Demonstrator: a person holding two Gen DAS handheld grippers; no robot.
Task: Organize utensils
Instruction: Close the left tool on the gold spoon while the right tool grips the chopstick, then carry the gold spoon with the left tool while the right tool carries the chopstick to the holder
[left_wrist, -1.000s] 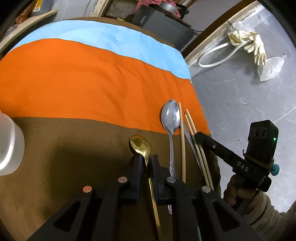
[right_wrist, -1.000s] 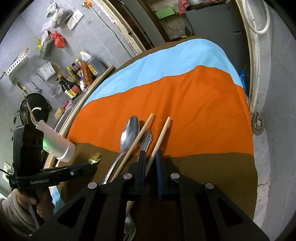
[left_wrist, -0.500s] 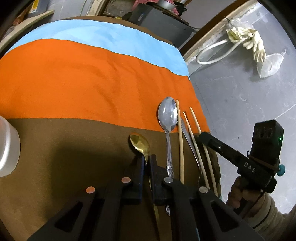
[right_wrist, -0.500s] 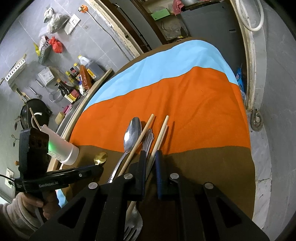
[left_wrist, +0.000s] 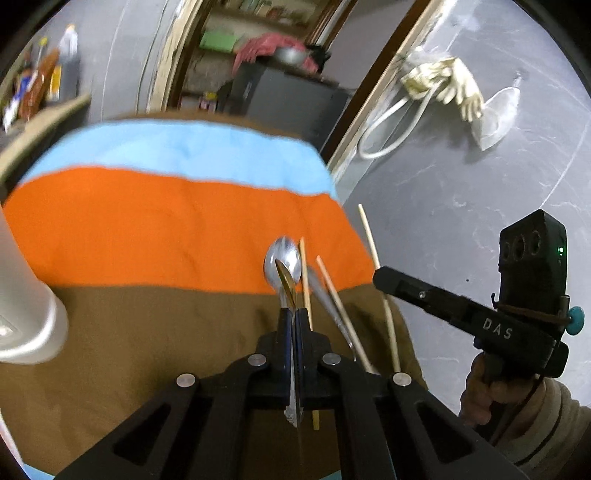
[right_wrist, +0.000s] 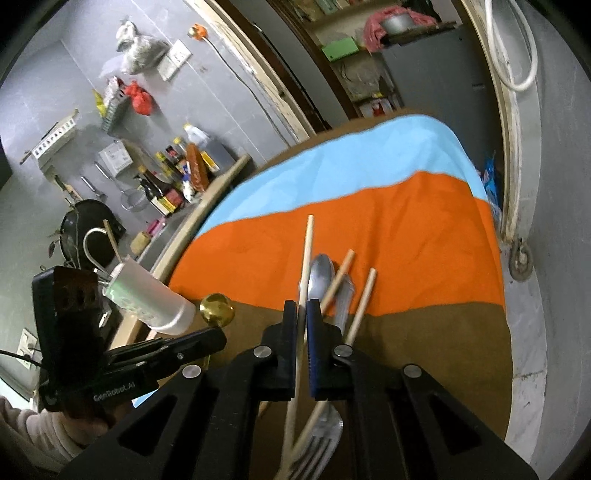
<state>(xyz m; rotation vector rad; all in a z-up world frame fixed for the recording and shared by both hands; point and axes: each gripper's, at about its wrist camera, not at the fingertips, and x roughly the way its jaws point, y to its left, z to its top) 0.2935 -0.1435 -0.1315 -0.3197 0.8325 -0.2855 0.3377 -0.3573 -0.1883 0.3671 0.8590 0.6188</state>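
Note:
My left gripper (left_wrist: 294, 312) is closing tight on the handle of a gold spoon (left_wrist: 288, 282), which hangs above the cloth over a silver spoon (left_wrist: 279, 254). My right gripper (right_wrist: 302, 306) is closing on a wooden chopstick (right_wrist: 306, 254) that is raised off the table and tilted. The left wrist view shows that chopstick (left_wrist: 369, 236) sticking up from the right gripper (left_wrist: 380, 275). In the right wrist view the gold spoon (right_wrist: 217, 309) sits in the left gripper (right_wrist: 207, 339). Two more chopsticks (right_wrist: 364, 299), the silver spoon (right_wrist: 320, 273) and a fork (right_wrist: 319, 443) lie on the cloth.
A white utensil holder (left_wrist: 22, 314) stands at the left of the table, with a stick and a handle in it (right_wrist: 147, 295). The striped cloth (left_wrist: 147, 229) drops off at the right edge to a grey floor. Bottles line a shelf (right_wrist: 177, 177) beyond the table.
Both grippers have shut and risen. The gold spoon has come up off the cloth in the left one, and one chopstick has lifted away from the others in the right one.

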